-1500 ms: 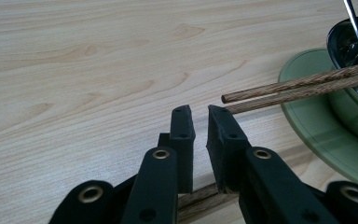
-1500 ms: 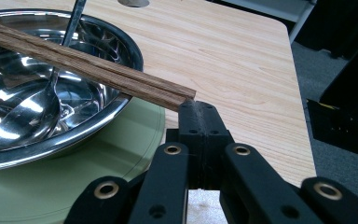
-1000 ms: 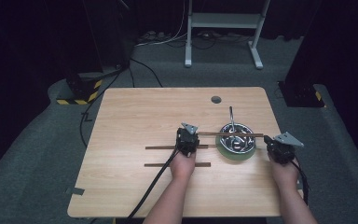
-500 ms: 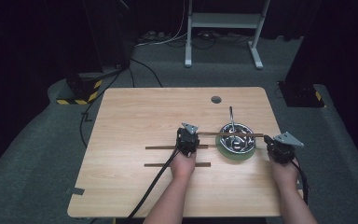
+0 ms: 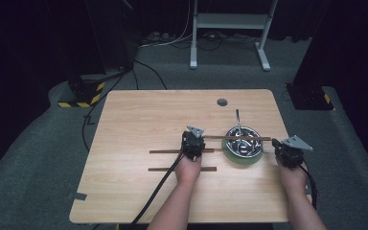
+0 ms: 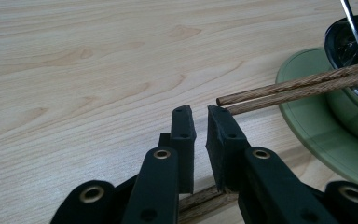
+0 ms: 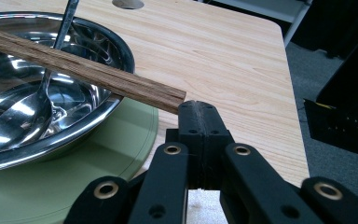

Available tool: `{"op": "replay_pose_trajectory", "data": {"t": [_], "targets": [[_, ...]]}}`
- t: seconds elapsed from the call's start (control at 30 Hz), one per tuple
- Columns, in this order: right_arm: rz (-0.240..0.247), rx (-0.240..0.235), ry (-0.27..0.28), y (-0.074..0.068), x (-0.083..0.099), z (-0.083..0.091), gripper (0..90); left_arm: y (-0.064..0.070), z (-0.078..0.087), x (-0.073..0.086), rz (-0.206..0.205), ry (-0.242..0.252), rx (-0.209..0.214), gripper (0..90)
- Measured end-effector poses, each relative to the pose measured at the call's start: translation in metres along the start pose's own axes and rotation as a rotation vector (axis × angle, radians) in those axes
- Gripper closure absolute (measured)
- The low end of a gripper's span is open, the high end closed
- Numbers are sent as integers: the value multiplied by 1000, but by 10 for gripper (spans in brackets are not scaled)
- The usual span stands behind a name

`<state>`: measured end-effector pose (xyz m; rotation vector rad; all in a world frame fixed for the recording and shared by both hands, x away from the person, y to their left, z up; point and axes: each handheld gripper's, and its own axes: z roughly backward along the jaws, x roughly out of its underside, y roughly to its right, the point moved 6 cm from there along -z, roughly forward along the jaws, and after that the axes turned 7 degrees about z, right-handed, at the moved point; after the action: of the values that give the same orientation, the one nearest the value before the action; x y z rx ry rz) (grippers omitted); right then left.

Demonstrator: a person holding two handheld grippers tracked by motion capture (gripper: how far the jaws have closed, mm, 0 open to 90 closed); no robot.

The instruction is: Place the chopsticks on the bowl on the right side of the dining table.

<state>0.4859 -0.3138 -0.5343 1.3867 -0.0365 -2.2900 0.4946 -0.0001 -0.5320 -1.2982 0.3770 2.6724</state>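
Across steel bowl (image 5: 242, 140), round wooden chopsticks (image 5: 237, 138); green plate (image 5: 235, 158)

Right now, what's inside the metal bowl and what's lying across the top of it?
A spoon rests in the metal bowl. Wooden chopsticks lie across its rim, hiding a strip of the inside. A green plate sits underneath.

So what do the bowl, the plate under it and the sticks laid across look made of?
Bowl: polished metal, likely steel, mirror reflections. Plate: matte pale green, plastic or glazed ceramic; can't tell. Sticks: brown wood, visible grain, unvarnished look.
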Motion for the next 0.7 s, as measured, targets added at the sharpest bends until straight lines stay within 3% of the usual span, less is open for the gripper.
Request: {"op": "replay_pose_trajectory", "data": {"t": [0.7], "targets": [[2,11,5,-1,-1,1,877,-3,2,3,3,0,-6,794]]}}
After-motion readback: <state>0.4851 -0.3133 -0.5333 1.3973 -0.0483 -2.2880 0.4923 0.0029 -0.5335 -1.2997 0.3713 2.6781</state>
